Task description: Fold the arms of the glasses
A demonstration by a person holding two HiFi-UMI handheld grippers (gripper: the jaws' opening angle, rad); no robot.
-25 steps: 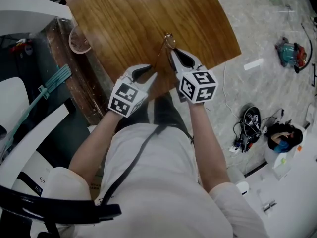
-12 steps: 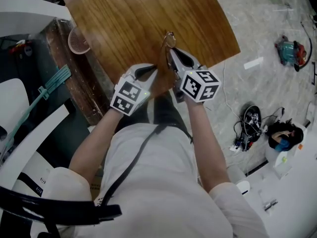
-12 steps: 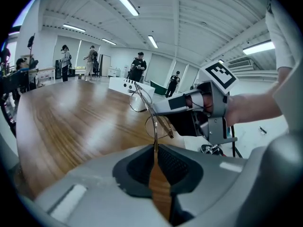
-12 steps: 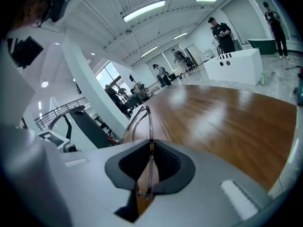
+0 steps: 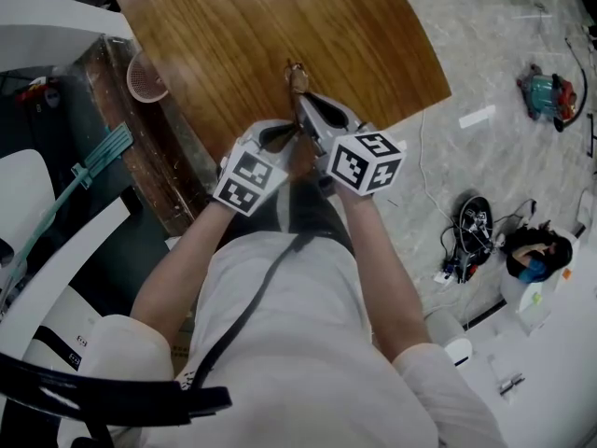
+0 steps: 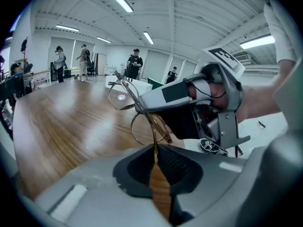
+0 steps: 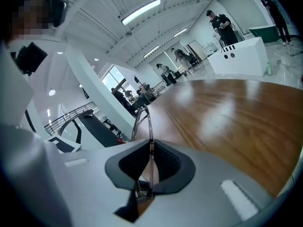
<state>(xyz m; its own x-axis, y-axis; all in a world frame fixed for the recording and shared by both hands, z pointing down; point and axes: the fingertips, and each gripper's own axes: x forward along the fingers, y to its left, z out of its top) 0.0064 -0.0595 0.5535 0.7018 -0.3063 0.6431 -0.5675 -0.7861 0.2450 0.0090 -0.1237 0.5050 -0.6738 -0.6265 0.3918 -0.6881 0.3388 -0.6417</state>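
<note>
Nearest you, your forearms reach out from your pale shirt, and the two marker cubes sit side by side just past your chest. Your left claw (image 5: 291, 133) has just been closing. In the left gripper view its pads are pinched on one thin gold arm (image 6: 154, 143) of the glasses (image 5: 297, 76), which runs straight down into the narrow slit between them. Your right claw (image 5: 303, 99) lies just beside it, and its tips reach a little further out. In the right gripper view its jaws are closed tight on the metal frame, which shows edge-on as a thin upright line between the pads. From the left gripper view, that claw grips the frame by the two round lenses.

The glasses hang between the two claws, over the near part of the wooden bench (image 5: 280, 17), close to its front edge. The views do not show whether any part of them touches the wood. Past the bench's left edge stands a round mesh basket (image 5: 146, 77). On the pale floor to the right lie a tangle of cables (image 5: 471, 236) and a blue and red object (image 5: 548, 96).
</note>
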